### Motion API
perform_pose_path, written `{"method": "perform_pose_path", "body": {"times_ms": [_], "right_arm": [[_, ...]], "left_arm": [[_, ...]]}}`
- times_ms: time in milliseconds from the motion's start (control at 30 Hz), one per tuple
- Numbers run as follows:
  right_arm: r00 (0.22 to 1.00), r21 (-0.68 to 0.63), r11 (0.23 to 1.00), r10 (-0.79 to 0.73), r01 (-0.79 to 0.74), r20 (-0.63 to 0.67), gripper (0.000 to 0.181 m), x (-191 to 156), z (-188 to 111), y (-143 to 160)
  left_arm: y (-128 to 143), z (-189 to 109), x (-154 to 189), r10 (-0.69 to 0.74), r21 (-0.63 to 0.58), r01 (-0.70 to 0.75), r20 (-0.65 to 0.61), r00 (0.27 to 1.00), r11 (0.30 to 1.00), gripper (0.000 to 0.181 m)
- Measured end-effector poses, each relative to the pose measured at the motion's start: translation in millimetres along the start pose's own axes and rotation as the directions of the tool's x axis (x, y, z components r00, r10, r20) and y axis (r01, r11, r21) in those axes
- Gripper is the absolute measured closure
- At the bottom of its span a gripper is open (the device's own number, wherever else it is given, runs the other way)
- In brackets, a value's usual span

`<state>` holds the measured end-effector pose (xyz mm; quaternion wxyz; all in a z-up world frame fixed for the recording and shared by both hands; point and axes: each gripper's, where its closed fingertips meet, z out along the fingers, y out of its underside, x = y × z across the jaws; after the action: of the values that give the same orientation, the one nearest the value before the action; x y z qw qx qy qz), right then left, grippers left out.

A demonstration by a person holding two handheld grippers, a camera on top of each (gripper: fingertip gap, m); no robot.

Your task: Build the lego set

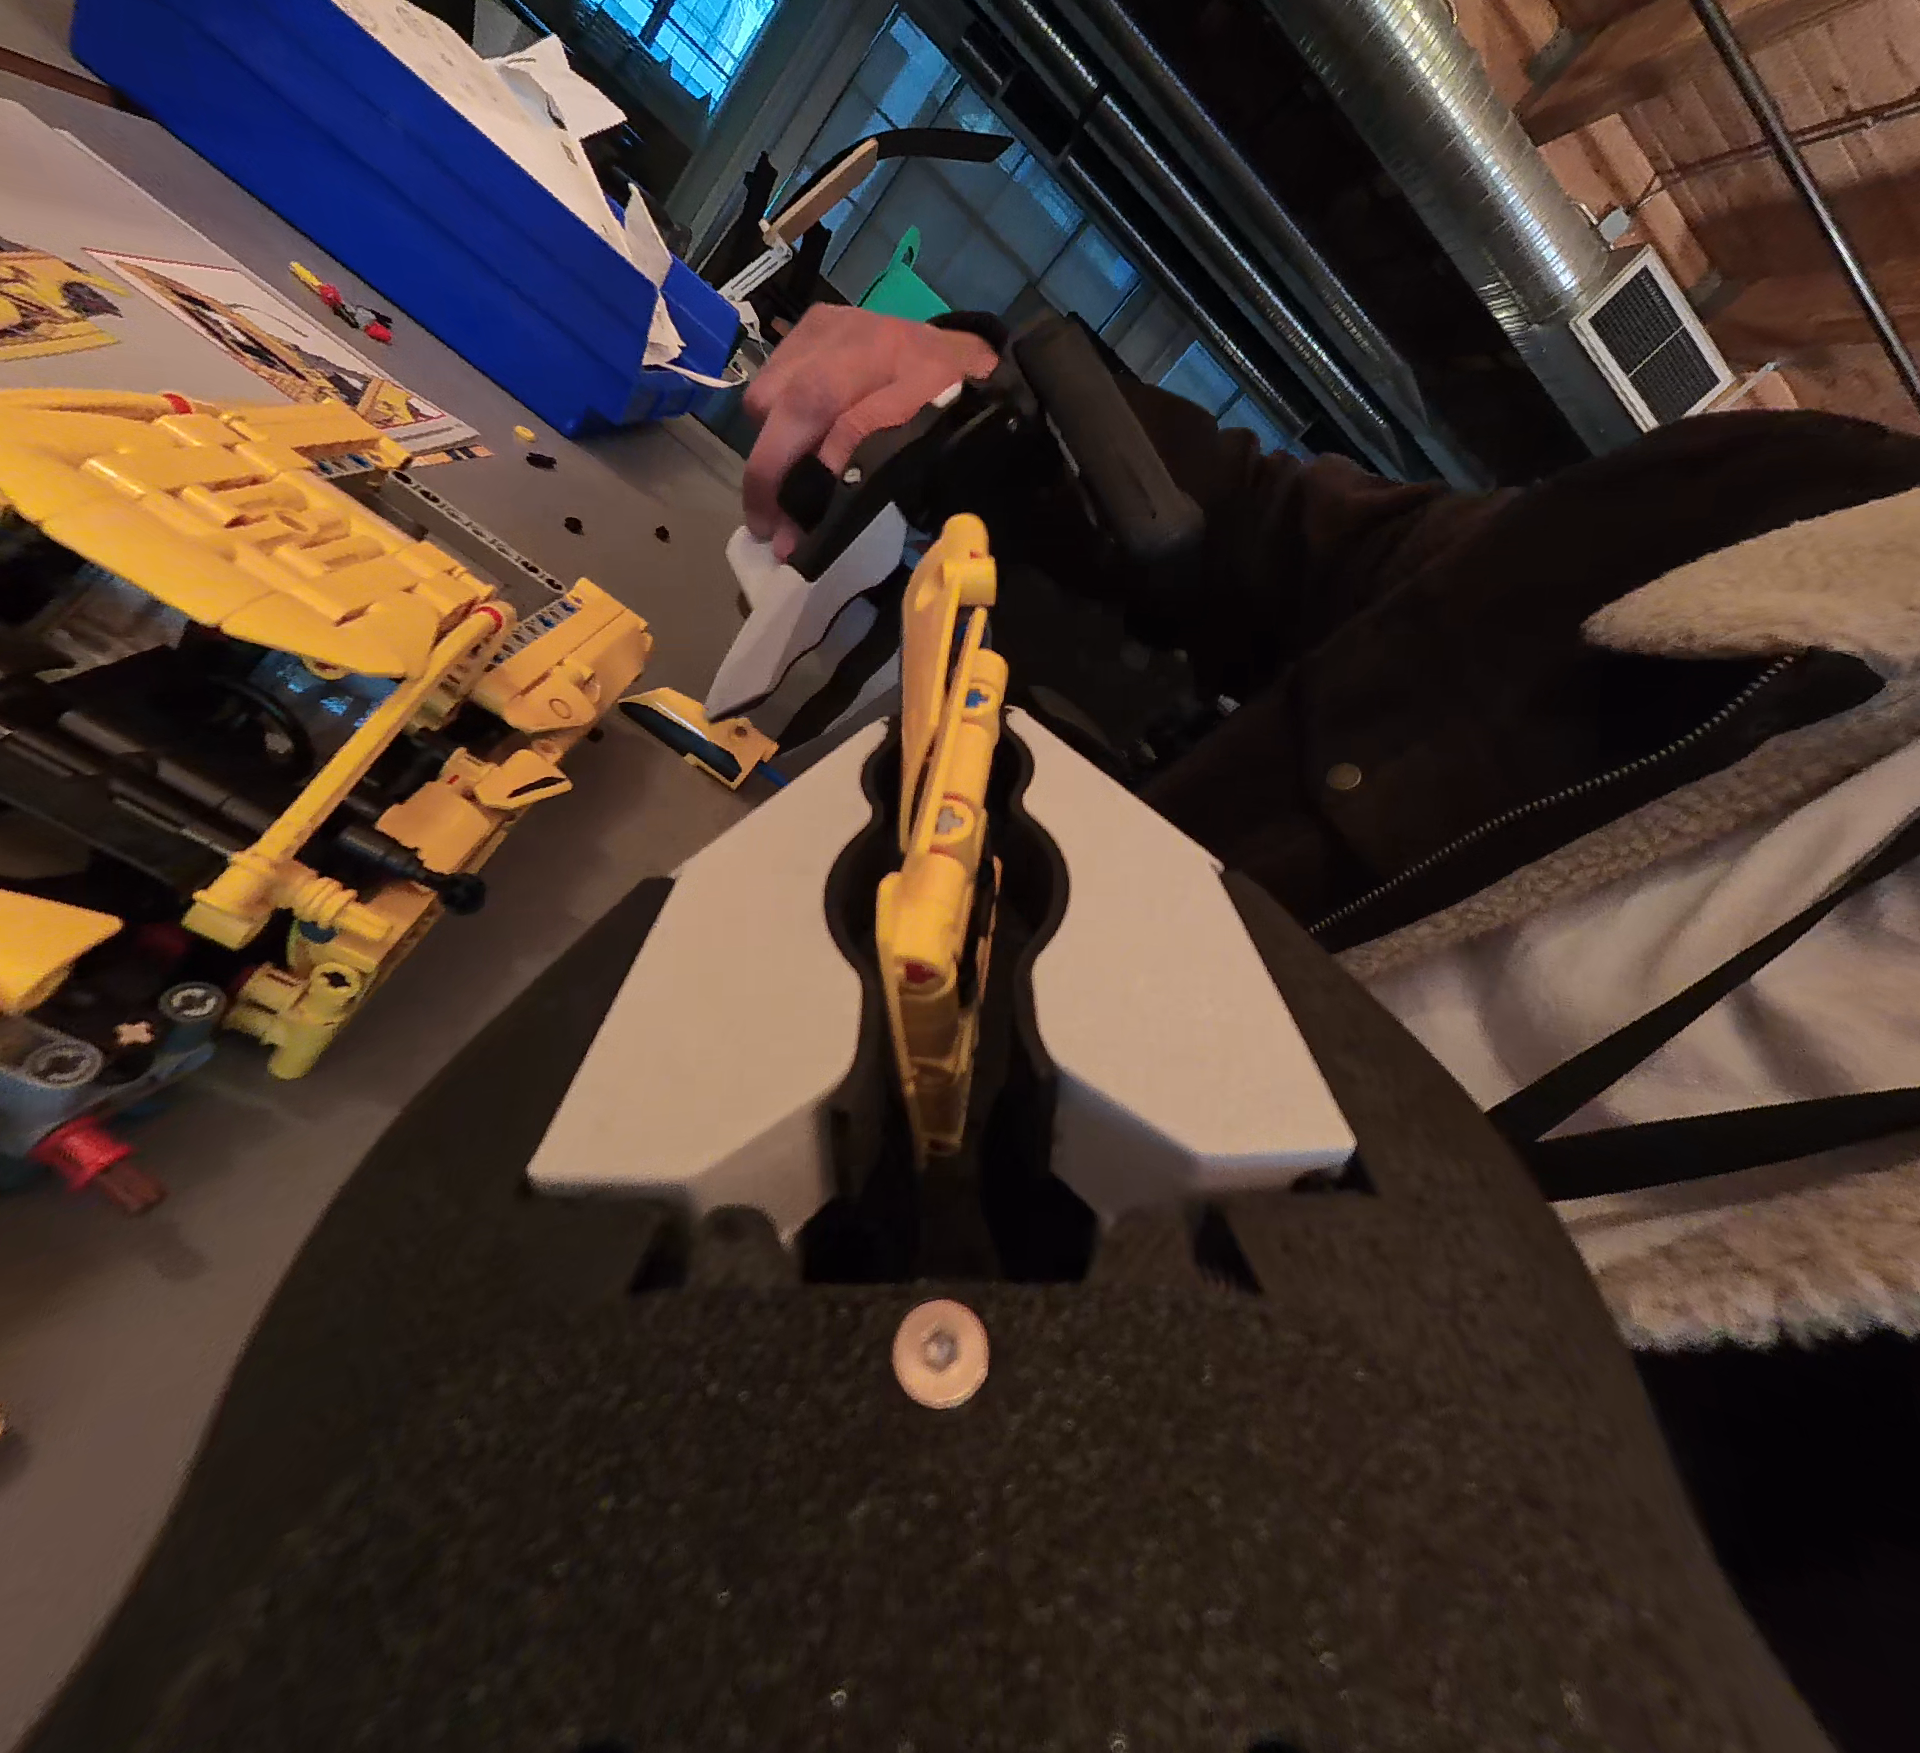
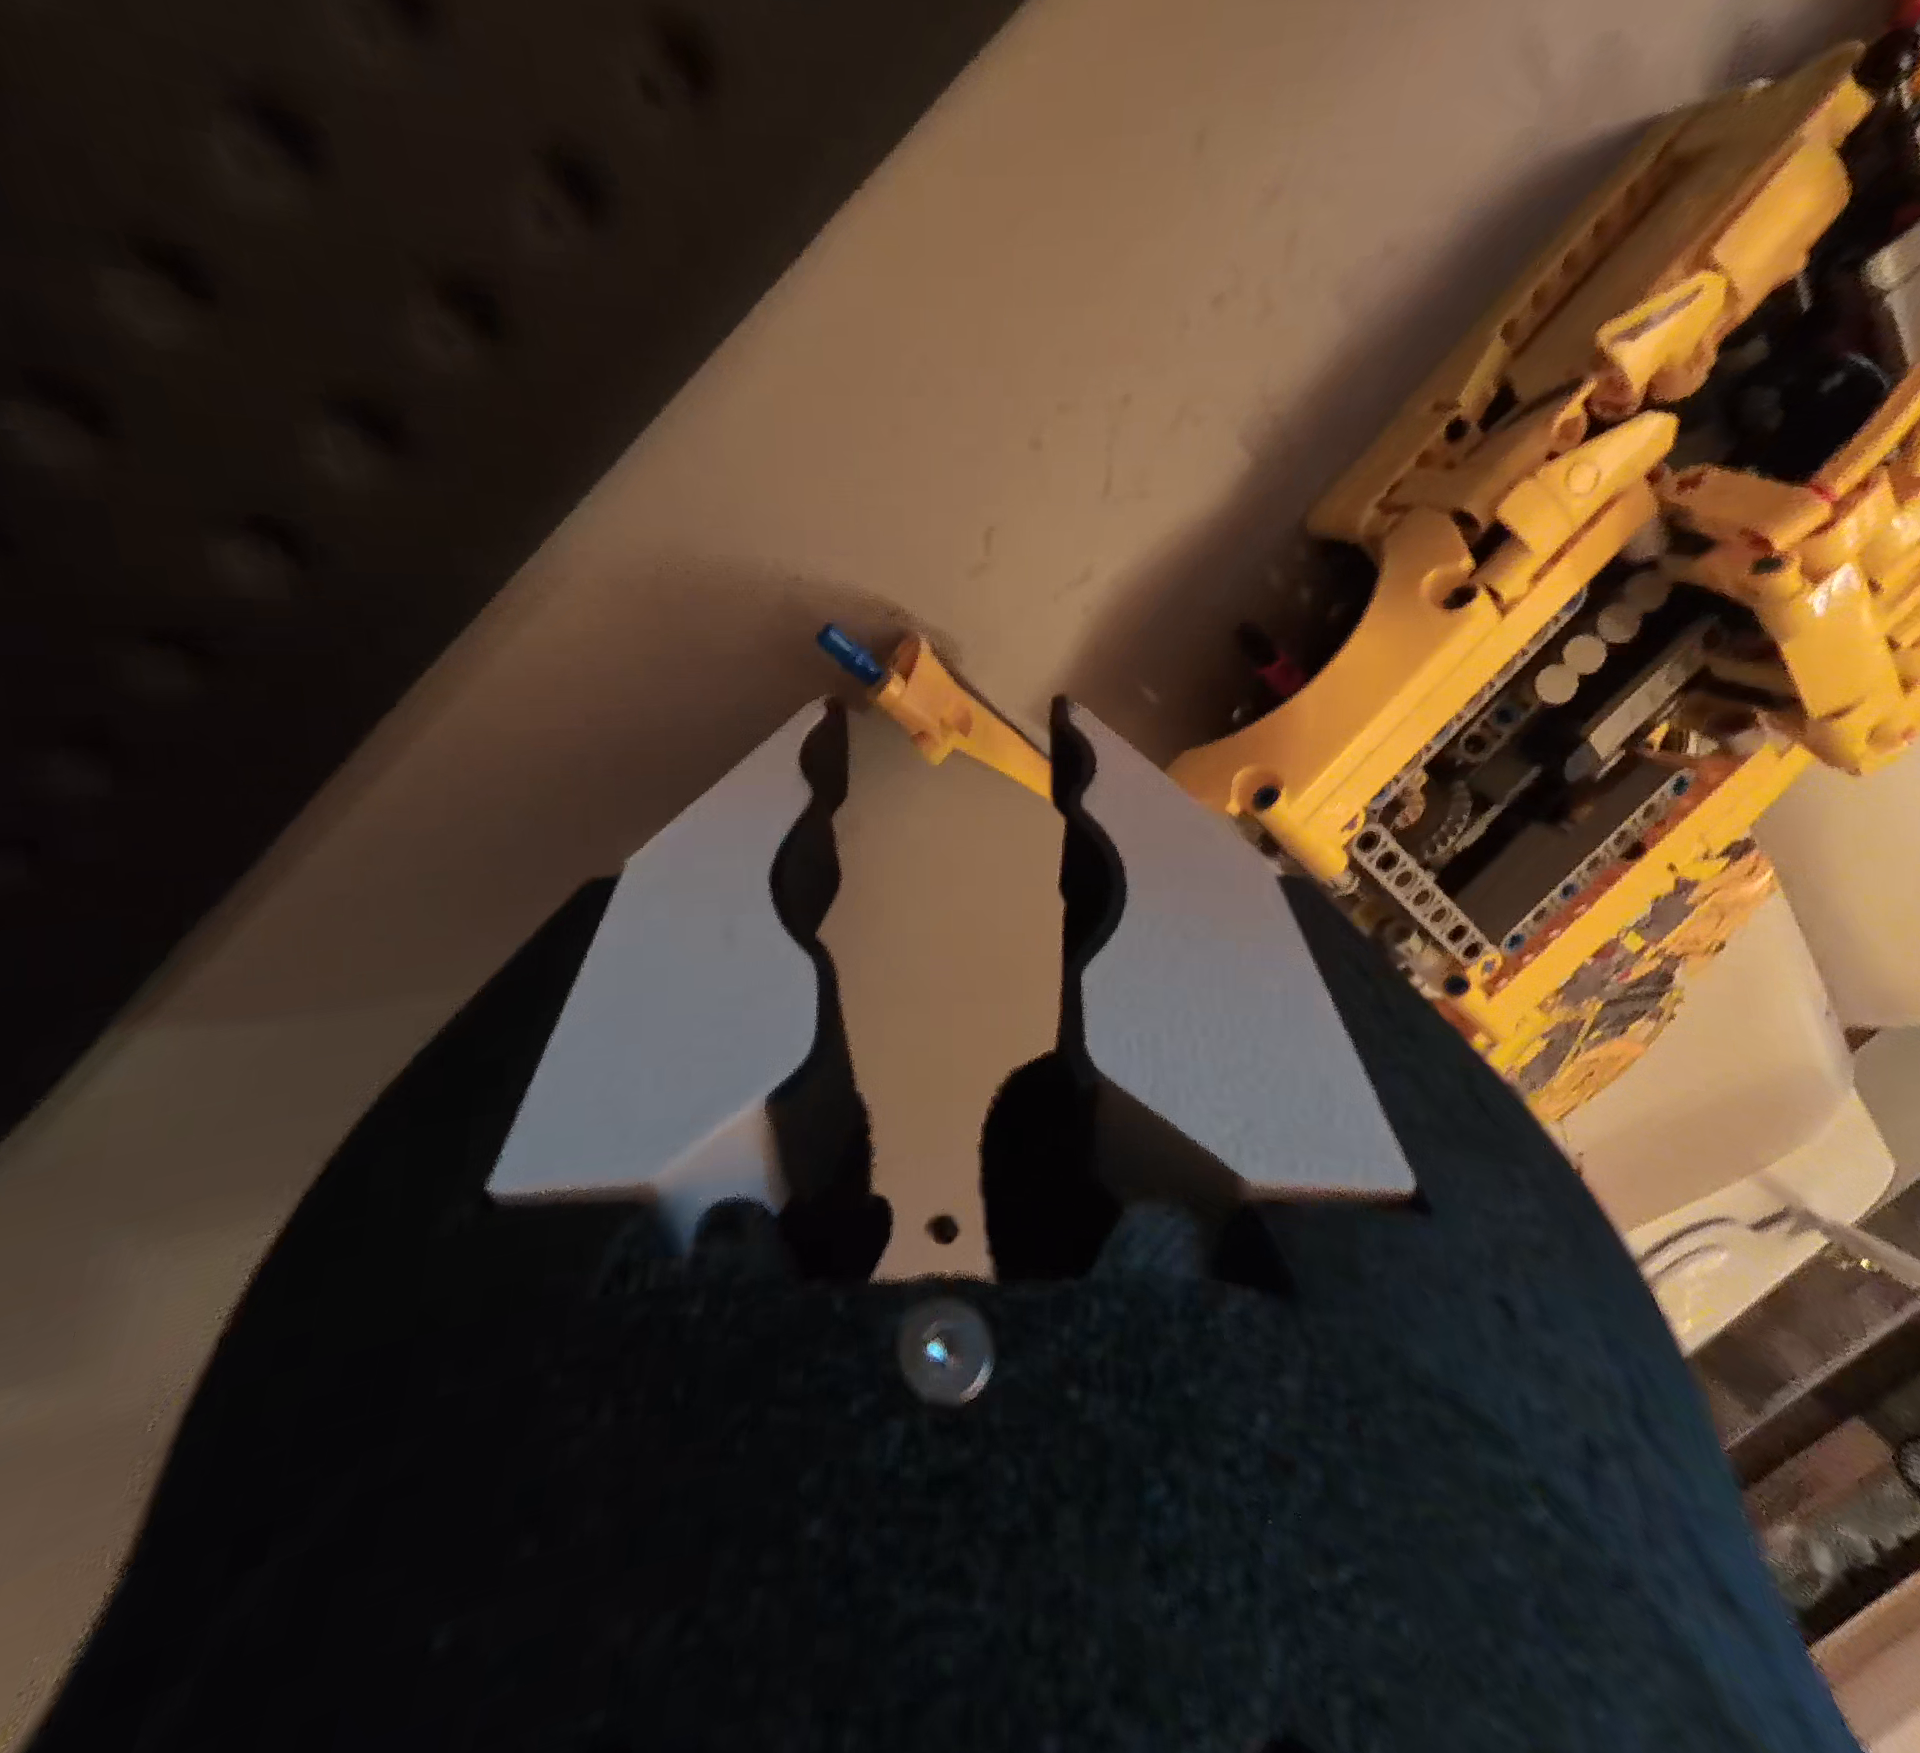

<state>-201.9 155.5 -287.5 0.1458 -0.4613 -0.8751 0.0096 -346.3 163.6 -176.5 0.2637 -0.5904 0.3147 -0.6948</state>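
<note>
On the grey table [image 1: 644, 477], left tool [image 1: 940, 872] grips a yellow piece [image 1: 935, 872]; right tool [image 2: 945, 727] gapes.

The left wrist view looks from low over the grey table [image 1: 156, 1288], tilted up toward windows and ceiling ducts, its own fingers close in front. The right wrist view looks steeply down at the table [image 2: 1039, 353], close to its edge. Both views share the yellow lego model [image 1: 260, 540] [image 2: 1558, 664], near each camera.
</note>
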Motion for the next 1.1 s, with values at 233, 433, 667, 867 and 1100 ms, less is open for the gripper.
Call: {"method": "perform_pose_path", "body": {"times_ms": [233, 433, 667, 867, 1100], "right_arm": [[0.984, 0.008, 0.996, 0.083, -0.085, 0.155, 0.16, -7.1, 16.5, -0.7], [0.882, 0.283, 0.836, 0.437, -0.47, 0.174, 0.163, 32.9, -9.3, -45.1], [0.709, 0.771, 0.451, 0.705, -0.45, 0.002, 0.163, 117.4, -76.7, -109.1], [0.43, 0.379, 0.923, 0.371, -0.07, -0.823, 0.163, 141.3, -81.4, -109.3], [0.443, 0.332, 0.941, 0.325, -0.063, -0.835, 0.164, 138.7, -52.2, -117.4]], "left_arm": [[1.4, 1.4, 1.5, -0.013, -0.004, 0.013, -0.021, 1.0, 1.0, 0.167], [-7.8, -5.9, -6.0, -0.077, 0.059, 0.078, -0.02, 0.997, 0.995, 0.167], [-18.7, -14.6, -10.0, -0.119, 0.133, 0.122, -0.027, 0.992, 0.984, 0.167], [-26.4, -21.3, -15.3, -0.172, 0.192, 0.176, -0.034, 0.984, 0.966, 0.167], [-31.9, -26.8, -19.0, -0.231, 0.249, 0.234, -0.044, 0.972, 0.94, 0.167]]}}
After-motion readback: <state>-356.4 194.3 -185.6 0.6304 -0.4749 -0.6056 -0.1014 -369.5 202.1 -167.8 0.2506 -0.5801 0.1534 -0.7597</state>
